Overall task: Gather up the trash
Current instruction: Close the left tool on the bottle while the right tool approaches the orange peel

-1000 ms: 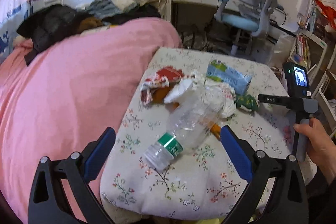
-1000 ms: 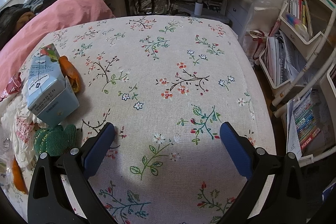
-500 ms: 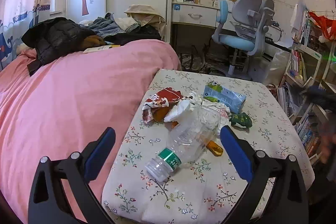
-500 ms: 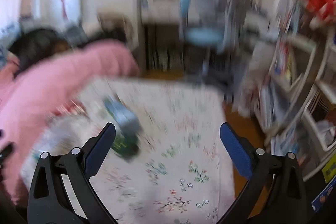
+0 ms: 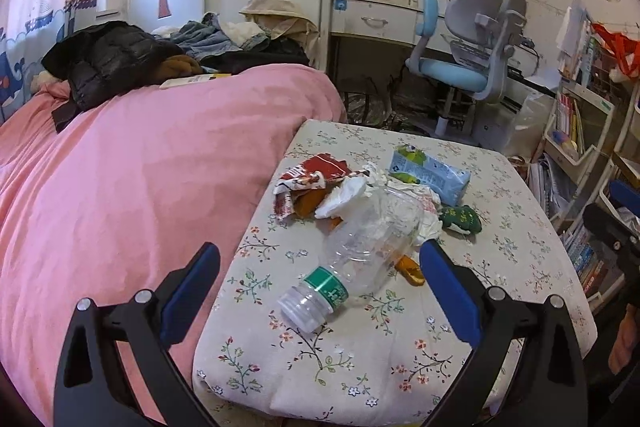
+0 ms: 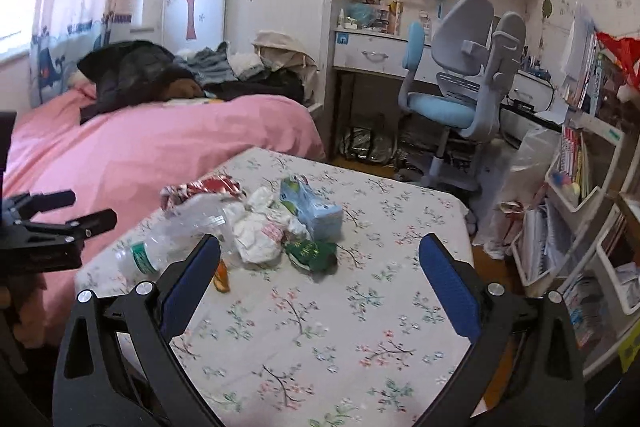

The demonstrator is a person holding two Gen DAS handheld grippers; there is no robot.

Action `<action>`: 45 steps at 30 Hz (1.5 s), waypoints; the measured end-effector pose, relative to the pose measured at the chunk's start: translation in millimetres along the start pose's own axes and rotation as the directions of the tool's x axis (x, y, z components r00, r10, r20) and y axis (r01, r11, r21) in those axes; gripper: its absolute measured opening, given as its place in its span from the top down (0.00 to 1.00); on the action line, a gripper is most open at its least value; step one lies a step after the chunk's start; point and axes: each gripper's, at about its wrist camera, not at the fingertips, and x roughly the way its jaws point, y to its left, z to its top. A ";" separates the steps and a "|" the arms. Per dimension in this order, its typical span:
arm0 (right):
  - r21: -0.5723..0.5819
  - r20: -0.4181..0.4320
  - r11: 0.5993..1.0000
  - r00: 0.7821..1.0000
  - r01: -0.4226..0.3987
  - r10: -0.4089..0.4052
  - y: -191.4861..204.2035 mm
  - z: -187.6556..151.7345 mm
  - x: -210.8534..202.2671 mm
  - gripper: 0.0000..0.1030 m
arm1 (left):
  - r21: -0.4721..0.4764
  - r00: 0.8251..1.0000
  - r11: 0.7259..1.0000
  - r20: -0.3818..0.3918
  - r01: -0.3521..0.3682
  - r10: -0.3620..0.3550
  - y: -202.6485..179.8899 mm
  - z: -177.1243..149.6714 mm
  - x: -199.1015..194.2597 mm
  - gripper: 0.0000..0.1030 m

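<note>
- Trash is seen heaped on the floral-clothed table (image 5: 520, 267), toward its 10 o'clock side nearest the pink bedcover (image 5: 140, 187); nothing appears to have been collected yet.
- Nearest the camera in the left wrist view lies a clear crushed plastic bottle with a green label (image 5: 352, 259), on its side, its capless neck pointed to 7 o'clock.
- At 12 o'clock from the bottle, crumpled white tissue paper (image 5: 348, 193) and a red-and-white snack wrapper (image 5: 316, 173) are piled, touching one another.
- A light-blue drink carton (image 5: 430, 175) lies at 1 o'clock of the heap, with a small dark-green foil wrapper (image 5: 460, 219) just beside it at 5 o'clock.
- A scrap of orange peel (image 5: 410, 269) is partly hidden under the bottle's 4 o'clock edge.
- The left gripper (image 5: 320, 275) is held wide, nothing between its blue pads, with the bottle's neck framed between them but not touched.
- The right gripper (image 6: 320, 267) is likewise spread wide and empty, held above bare cloth at 6 o'clock of the pile.
- No bin or bag for the trash can be identified with certainty in either view.
- By judgement, the task is at its very start: every piece remains to be picked up, and the bottle is probably the first candidate for the left side.
</note>
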 end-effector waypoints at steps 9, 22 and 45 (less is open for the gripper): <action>0.094 -0.039 0.995 0.998 -0.041 0.045 -10.9 1.2 5.4 0.07 | -0.163 0.995 0.981 -0.009 -0.103 0.103 37.4 3.8 2.7 0.07; 0.072 -0.074 0.995 0.994 -0.074 0.079 -2.3 -1.0 13.5 0.07 | -0.203 0.993 0.972 -0.023 -0.117 0.114 45.3 3.2 5.5 0.07; 0.045 -0.113 0.993 0.987 -0.105 0.109 10.0 -8.3 23.2 0.07 | -0.062 0.998 0.997 -0.028 -0.053 0.052 17.1 1.0 7.4 0.07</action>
